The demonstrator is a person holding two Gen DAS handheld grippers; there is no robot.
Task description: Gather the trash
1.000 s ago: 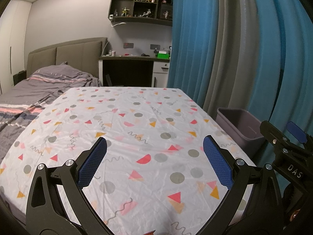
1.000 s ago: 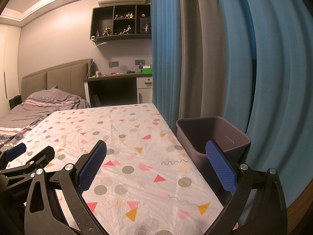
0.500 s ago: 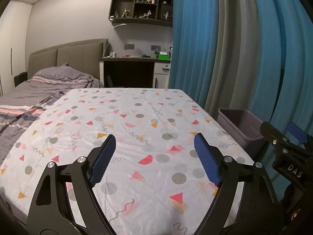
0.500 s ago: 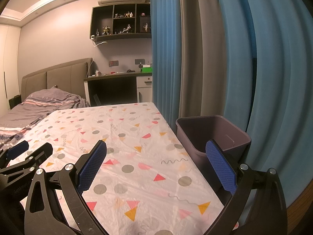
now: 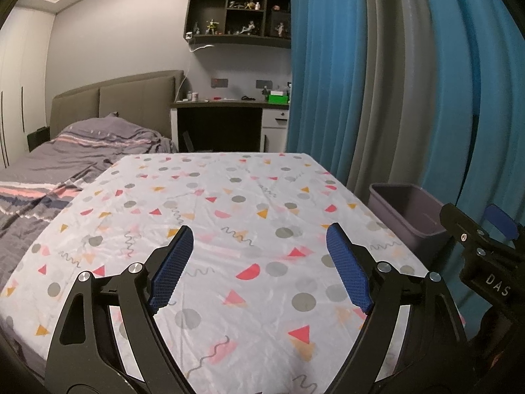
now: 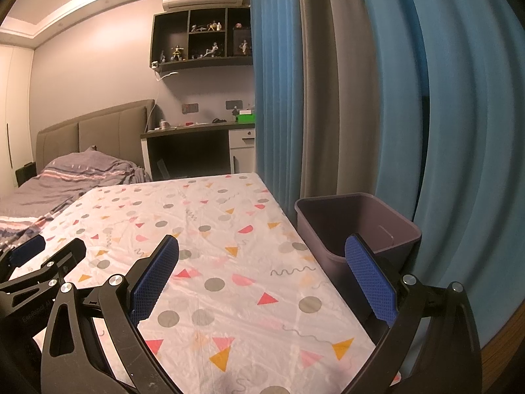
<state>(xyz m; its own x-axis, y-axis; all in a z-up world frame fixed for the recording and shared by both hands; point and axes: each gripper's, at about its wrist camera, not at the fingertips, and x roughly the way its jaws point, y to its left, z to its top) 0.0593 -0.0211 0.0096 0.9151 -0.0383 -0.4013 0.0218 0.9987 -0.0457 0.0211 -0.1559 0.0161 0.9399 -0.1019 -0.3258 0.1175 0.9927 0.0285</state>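
A table under a white cloth with coloured triangles and dots (image 5: 246,216) fills both views (image 6: 213,249). No trash shows on it. A grey-purple bin (image 5: 407,213) stands at the table's right edge, and its inside looks bare in the right wrist view (image 6: 357,223). My left gripper (image 5: 259,266) is open and empty above the near part of the cloth. My right gripper (image 6: 262,279) is open and empty, its right finger in front of the bin. Each gripper shows at the edge of the other's view.
Blue and grey curtains (image 5: 377,82) hang close behind the bin. A bed with grey bedding (image 5: 65,157) lies left of the table. A dark desk (image 5: 229,121) with small items and wall shelves (image 5: 236,19) stand at the far wall.
My left gripper's fingers have closed in from a wider opening and stay open. The left wrist view has tilted up a little. The right gripper has hardly moved.
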